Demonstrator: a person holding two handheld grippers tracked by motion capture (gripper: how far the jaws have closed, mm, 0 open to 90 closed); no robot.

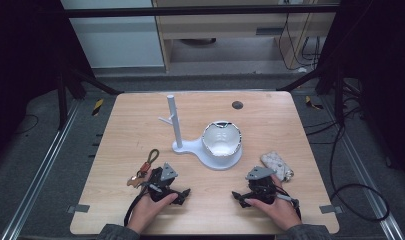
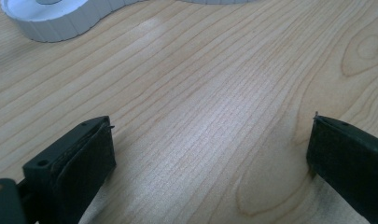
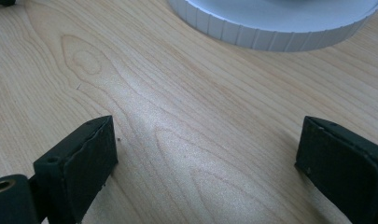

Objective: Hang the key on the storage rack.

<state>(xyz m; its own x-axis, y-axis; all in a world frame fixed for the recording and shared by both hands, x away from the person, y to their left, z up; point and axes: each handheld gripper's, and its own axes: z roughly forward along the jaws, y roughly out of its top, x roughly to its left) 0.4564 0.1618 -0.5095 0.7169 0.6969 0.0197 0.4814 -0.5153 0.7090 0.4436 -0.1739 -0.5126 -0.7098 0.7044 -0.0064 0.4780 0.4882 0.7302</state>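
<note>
I find both my left gripper (image 1: 182,194) and right gripper (image 1: 238,197) resting on the surface (image 1: 270,120) with jaws spread wide and empty, the keyring (image 1: 144,169) just outboard of the left gripper, the patterned pouch (image 1: 277,165) just beyond the right.

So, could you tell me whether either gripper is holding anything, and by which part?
Nothing is held: the left gripper and right gripper are both open over bare table.
</note>
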